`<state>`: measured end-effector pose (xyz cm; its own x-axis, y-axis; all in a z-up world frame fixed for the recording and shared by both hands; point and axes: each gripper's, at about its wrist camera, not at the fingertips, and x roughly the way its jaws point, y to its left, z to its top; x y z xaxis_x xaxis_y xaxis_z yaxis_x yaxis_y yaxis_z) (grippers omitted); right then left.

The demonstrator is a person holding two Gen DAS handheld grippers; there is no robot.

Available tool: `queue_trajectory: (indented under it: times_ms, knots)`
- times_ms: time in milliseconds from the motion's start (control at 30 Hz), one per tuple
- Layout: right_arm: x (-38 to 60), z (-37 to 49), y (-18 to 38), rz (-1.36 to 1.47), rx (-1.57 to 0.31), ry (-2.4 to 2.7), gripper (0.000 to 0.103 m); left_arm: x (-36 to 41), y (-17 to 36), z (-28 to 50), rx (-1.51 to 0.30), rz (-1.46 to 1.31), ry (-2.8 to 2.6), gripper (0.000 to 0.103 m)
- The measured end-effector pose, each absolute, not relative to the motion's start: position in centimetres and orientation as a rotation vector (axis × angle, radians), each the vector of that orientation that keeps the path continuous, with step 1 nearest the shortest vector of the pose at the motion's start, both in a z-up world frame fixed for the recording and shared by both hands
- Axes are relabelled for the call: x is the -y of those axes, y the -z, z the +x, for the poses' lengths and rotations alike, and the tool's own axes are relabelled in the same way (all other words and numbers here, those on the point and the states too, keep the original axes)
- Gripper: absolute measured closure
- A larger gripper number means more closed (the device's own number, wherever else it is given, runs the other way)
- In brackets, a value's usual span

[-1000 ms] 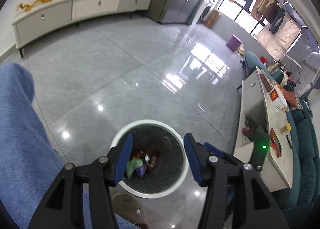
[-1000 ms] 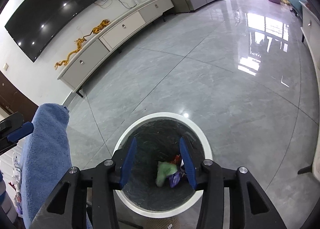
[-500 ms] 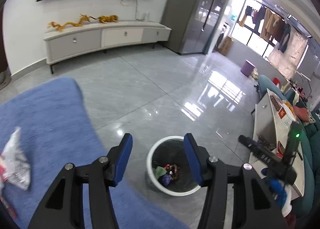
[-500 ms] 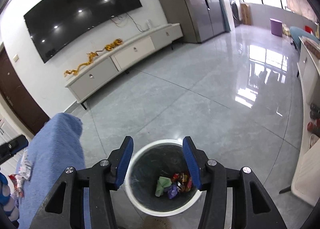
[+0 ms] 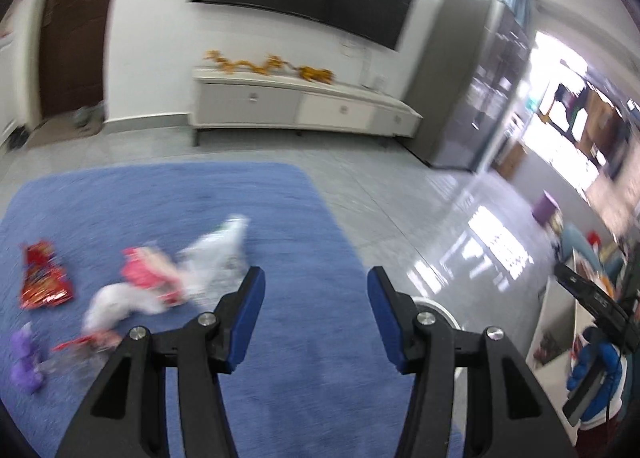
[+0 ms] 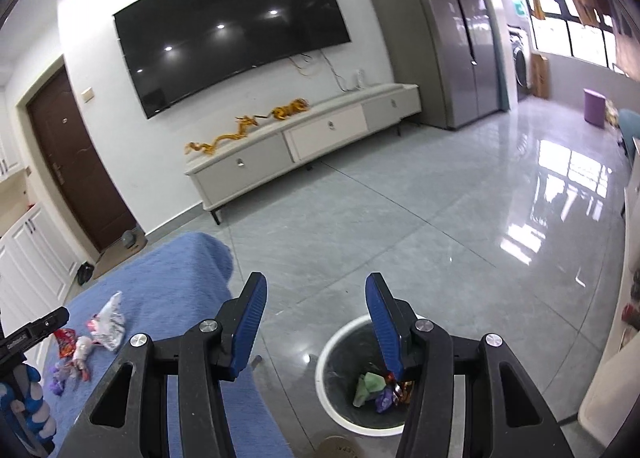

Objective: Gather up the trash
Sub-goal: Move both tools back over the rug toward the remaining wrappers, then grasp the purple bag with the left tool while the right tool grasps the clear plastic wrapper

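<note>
Holding crumpled wrappers [image 6: 378, 388], the white bin [image 6: 336, 342] sits under the empty, parted right hand-held gripper [image 6: 316, 314]

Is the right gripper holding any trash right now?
No, the right gripper stands open with nothing between its pads; the bin lies below it.

The right gripper [image 6: 316, 302] hung with nothing between its blue pads, above a white bin [image 6: 340, 338] holding wrappers. More wrappers [image 6: 108, 324] lay on the blue rug [image 6: 176, 282].
</note>
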<state>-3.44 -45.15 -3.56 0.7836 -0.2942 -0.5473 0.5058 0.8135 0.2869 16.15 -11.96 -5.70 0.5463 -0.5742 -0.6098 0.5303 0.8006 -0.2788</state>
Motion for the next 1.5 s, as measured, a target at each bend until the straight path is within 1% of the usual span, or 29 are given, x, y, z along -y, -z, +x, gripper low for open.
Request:
queue_trajectory:
  times_ms: [233,367,667,1000,1167,1233,1500]
  knots:
    - [43.0,-2.7,2.0,0.410,-0.491,0.405,0.054,2.7,6.4,17.5,-0.706,-0.094,0.476,0.052]
    - [41.9,-1.6,2.2,0.406,-0.501,0.374,0.054,-3.1,7.5,17.8,-0.703,-0.111,0.384,0.052]
    - [37.5,2.0,2.9,0.373,-0.550,0.288,0.053,-11.2,10.2,17.2,-0.732,-0.184,0.268,0.052]
    - [31.6,5.3,3.3,0.295,-0.611,0.199,0.053,-13.9,12.5,17.0,-0.770,-0.223,0.276,0.052]
    - [28.6,7.7,4.3,0.266,-0.658,0.151,0.052,-13.2,13.5,17.6,-0.799,-0.201,0.310,0.052]
    - [27.5,8.6,4.7,0.259,-0.674,0.134,0.050,-12.8,13.8,17.9,-0.813,-0.190,0.330,0.052]
    - [23.4,12.5,7.3,0.241,-0.753,0.036,0.046,-11.2,14.8,19.1,-0.838,-0.136,0.387,0.052]
